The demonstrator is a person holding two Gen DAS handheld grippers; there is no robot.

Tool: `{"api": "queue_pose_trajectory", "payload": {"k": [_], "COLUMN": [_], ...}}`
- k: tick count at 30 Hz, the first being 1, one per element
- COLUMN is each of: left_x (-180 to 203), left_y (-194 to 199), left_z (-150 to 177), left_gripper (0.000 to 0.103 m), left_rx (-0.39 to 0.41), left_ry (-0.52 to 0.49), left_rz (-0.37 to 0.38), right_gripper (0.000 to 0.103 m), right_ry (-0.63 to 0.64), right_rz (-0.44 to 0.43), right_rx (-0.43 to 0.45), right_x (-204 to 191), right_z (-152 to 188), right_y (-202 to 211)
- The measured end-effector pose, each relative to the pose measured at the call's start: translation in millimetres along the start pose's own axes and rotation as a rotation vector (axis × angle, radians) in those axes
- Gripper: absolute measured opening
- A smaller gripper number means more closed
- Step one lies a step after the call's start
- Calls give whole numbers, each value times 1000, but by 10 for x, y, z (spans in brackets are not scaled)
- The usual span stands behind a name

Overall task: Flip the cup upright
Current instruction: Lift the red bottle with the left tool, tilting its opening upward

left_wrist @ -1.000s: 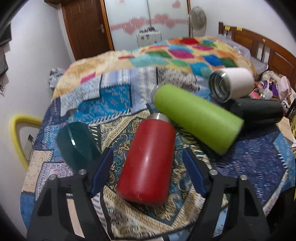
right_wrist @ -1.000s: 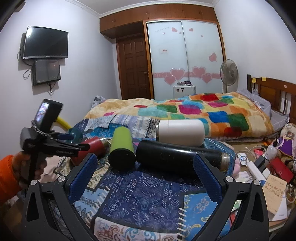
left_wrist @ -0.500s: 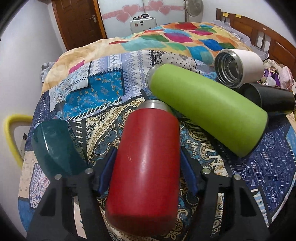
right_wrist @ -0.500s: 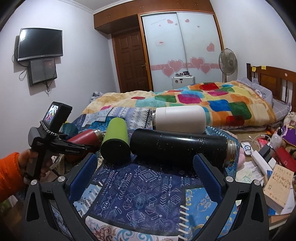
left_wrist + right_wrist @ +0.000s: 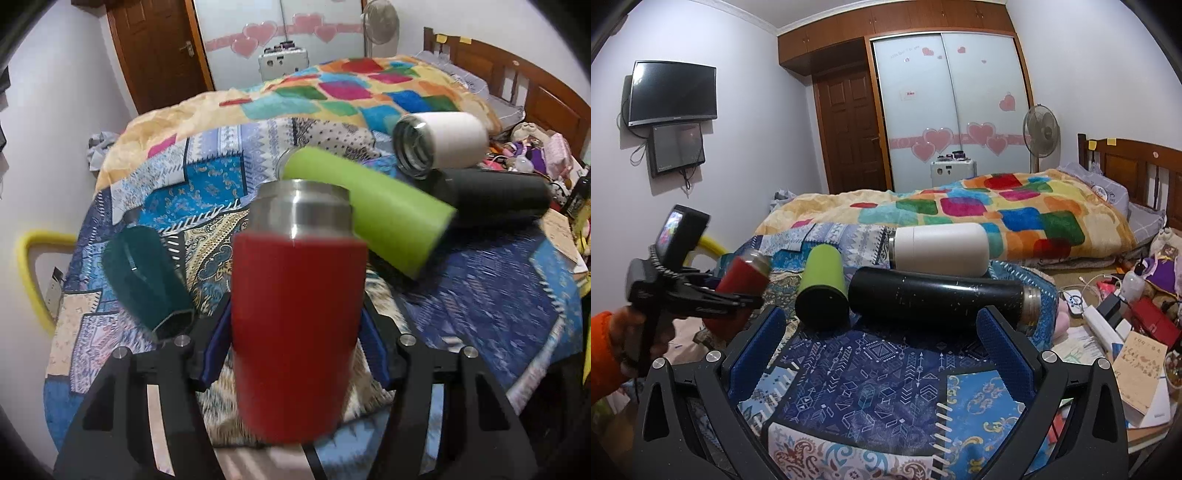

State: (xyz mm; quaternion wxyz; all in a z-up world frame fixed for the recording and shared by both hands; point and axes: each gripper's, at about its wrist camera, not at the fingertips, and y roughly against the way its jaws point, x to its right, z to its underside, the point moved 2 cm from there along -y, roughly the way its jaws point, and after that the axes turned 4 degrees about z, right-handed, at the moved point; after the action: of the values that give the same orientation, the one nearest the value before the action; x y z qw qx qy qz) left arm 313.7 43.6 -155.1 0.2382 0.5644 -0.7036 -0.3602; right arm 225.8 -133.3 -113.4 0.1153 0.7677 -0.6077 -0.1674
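Observation:
My left gripper [image 5: 295, 347] is shut on the red cup [image 5: 295, 314] and holds it lifted off the cloth, steel mouth tilted up and away. The right wrist view shows that red cup [image 5: 744, 278] raised at the left in the left gripper [image 5: 738, 297]. A green cup [image 5: 369, 210], a white cup [image 5: 439, 146] and a black flask [image 5: 495, 197] lie on their sides beyond. My right gripper [image 5: 882, 347] is open and empty, just in front of the black flask [image 5: 938, 301] and the green cup [image 5: 823, 288].
A dark teal cup [image 5: 147, 284] lies on its side left of the red one. All rest on a round table under a patterned cloth [image 5: 886, 373]. A bed with a colourful blanket [image 5: 997, 214] is behind. Clutter [image 5: 1137, 332] lies at the right.
My left gripper has closed on the red cup and lifted it, tipping it from lying flat towards upright. The right gripper has edged closer to the black flask.

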Motion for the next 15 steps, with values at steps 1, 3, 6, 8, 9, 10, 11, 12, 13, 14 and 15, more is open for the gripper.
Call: {"api": "queue_pose_trajectory", "payload": {"k": [1,3,6,8,9,10,11,12,13,14,15], "left_x": [29,99,208,300,341,381,422,484,530,585,628], "left_y": [92,278,479,585,630,661,685,711,722,728,730], "left_z": [18,55,107,149,166,186,201,226,242,261,272], "left_gripper": [62,62,62,62,62,62,62,62,62,62,62], "left_rx": [9,28,47,47,42,38,35,30,26,20,14], "left_ry": [-2,-13,-32,-47,-55,-62,-70,-86,-100,-114,-123], "left_rz": [5,11,21,32,47,59,69,77,79,82,88], "right_gripper": [103,103,103,103,103,103,103,103,103,103,103], "right_ry": [0,1,-1,-1,-1,-1,0,2,3,5,7], "right_rz": [-1,-2,-6,-6,-6,-6,-6,-6,-5,-4,-3], "right_rx": [6,16,30,38,40,42,43,45,46,48,50], "right_x": [-7,-19,-30,-40,-51,-51,-53,-55,-48,-47,-44], "right_z": [-10,-29,-51,-59,-59,-61,-63,-63,-59,-59,-59], "right_y": [28,78,153,192,207,223,237,249,263,272,287]}}
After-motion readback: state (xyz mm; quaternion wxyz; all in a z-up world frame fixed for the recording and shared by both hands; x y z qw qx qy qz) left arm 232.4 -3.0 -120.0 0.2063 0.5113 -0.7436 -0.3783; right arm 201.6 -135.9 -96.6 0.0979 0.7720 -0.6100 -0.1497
